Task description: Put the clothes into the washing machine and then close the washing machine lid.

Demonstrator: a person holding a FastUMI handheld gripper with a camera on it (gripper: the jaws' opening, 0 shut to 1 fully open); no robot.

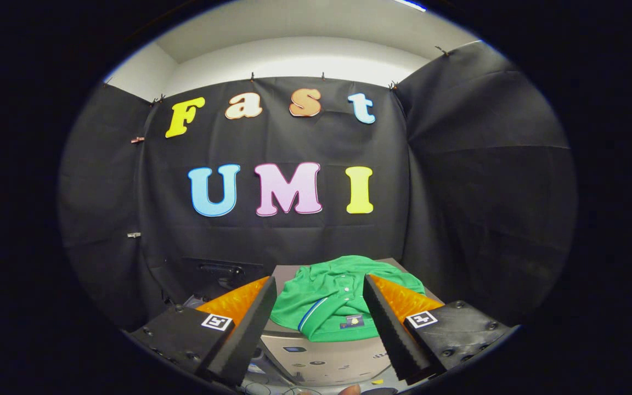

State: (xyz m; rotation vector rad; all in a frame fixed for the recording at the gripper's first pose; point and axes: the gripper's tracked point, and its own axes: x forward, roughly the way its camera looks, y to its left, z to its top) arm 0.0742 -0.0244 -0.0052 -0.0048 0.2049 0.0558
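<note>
**A:** ok so gripper view, what's the claw at?

**B:** the gripper (pixel 316 323) has its two fingers spread wide apart, nothing between the pads, not touching anything. It's hanging in the air, pointed at the black cloth booth wall (pixel 294 241).

**A:** and the clothes?

**B:** a crumpled bright green polo-style shirt with a blue-and-white striped collar edge (pixel 338 299) lies just ahead of the fingers, framed in the gap between them. It's sitting on top of a grey box-shaped washing machine (pixel 327 356), draped a bit over its front edge.

**A:** lid open or closed?

**B:** honestly can't tell, the shirt and fingers cover most of the top. There's a dark panel thing behind and left of the machine, too murky to name.
</note>
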